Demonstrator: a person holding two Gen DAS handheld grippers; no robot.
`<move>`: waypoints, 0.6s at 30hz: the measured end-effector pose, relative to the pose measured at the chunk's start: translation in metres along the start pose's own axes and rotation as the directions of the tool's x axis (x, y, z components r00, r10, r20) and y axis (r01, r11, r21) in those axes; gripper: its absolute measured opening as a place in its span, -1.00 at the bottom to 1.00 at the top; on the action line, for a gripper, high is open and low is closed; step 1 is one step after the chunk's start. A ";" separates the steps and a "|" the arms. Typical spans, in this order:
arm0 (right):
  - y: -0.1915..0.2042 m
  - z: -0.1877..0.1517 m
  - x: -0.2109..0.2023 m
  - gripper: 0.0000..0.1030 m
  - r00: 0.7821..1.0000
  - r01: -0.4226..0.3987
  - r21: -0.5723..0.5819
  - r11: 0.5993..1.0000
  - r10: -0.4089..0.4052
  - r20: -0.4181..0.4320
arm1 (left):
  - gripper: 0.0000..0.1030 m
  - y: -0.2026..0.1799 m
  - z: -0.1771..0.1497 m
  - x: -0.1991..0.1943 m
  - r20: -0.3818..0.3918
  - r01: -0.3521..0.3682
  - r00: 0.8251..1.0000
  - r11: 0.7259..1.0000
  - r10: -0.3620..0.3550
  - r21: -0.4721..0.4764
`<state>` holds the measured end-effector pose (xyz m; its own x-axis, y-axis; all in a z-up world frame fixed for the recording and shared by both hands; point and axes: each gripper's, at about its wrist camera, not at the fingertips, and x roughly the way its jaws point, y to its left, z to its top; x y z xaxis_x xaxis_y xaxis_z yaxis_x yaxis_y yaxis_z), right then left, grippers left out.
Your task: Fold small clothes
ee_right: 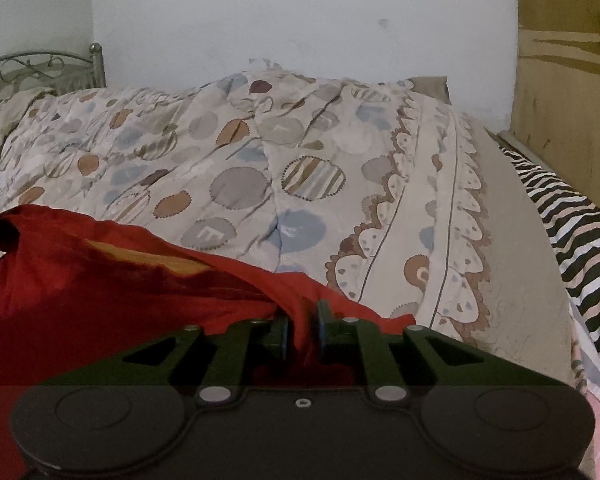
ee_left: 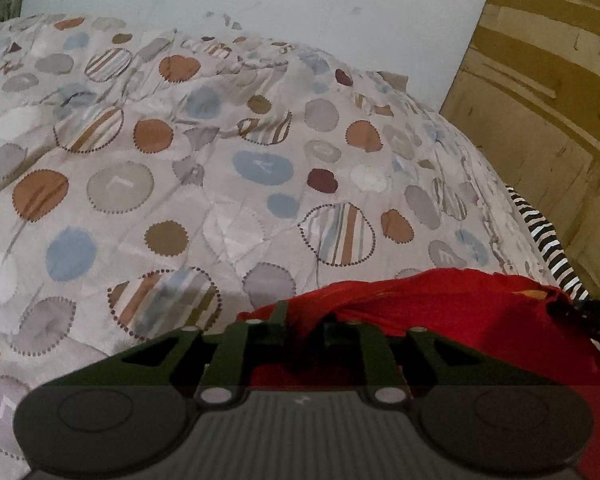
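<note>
A small red garment [ee_left: 460,304] lies spread on the bed, stretched between my two grippers. In the left wrist view my left gripper [ee_left: 306,320] has its jaws a little apart, and a loose fold of the red cloth lies between and over the fingers. In the right wrist view the red garment [ee_right: 80,288] shows an orange patch [ee_right: 148,258]. My right gripper [ee_right: 302,326] pinches a bunched corner of it between narrow-set pads. A dark tip at the right edge of the left wrist view is probably the other gripper, at the cloth's far corner.
A quilt printed with circles [ee_right: 260,160] covers the bed. A black-and-white striped cloth [ee_right: 572,220] lies along its right side. A wooden panel [ee_right: 572,80] stands to the right, a pale wall behind, and a metal bedhead [ee_right: 40,68] at the far left.
</note>
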<state>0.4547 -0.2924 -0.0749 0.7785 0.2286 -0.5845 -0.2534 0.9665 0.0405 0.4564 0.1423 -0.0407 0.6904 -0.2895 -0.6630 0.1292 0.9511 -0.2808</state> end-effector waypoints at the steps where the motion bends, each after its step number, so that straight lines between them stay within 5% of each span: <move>1: 0.000 0.000 0.000 -0.72 1.000 0.002 0.000 1.000 -0.002 -0.001 | -0.36 0.000 0.001 -0.001 0.004 -0.005 1.000 1.000 0.005 -0.005; 3: 0.001 0.001 0.000 -0.72 1.000 0.007 -0.005 1.000 -0.007 -0.002 | 0.30 0.003 0.002 -0.008 0.041 -0.024 0.999 1.000 0.025 -0.019; 4: 0.001 0.001 0.000 -0.67 1.000 0.011 -0.007 1.000 -0.011 -0.003 | 0.41 0.007 0.004 -0.012 0.063 -0.032 0.997 0.999 0.034 -0.037; 7: 0.000 0.001 -0.001 -0.40 1.000 0.029 -0.002 1.000 -0.029 -0.009 | 0.54 0.013 0.009 -0.021 0.080 -0.025 0.996 0.997 0.030 -0.073; 9: -0.003 0.001 -0.003 -0.29 0.999 0.042 0.011 0.999 -0.042 -0.002 | 0.81 0.014 0.009 -0.026 0.088 -0.040 0.995 0.996 0.047 -0.081; 11: -0.006 0.000 -0.007 0.24 0.999 0.051 0.028 0.998 -0.051 0.013 | 0.96 0.010 0.004 -0.033 0.106 -0.070 0.991 0.995 0.078 -0.076; 16: -0.006 -0.007 -0.023 0.92 0.996 0.043 0.036 0.998 -0.046 0.080 | 0.99 -0.013 -0.026 -0.043 0.131 -0.096 0.987 0.995 0.095 0.001; 18: -0.004 -0.012 -0.022 0.98 0.996 0.051 0.020 0.999 -0.052 0.079 | 0.99 -0.022 -0.042 -0.042 0.133 -0.107 0.986 0.994 0.102 0.031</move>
<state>0.4314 -0.3025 -0.0721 0.8335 0.1865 -0.5200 -0.2022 0.9790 0.0270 0.3944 0.1288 -0.0362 0.7887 -0.1738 -0.5897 0.0766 0.9795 -0.1862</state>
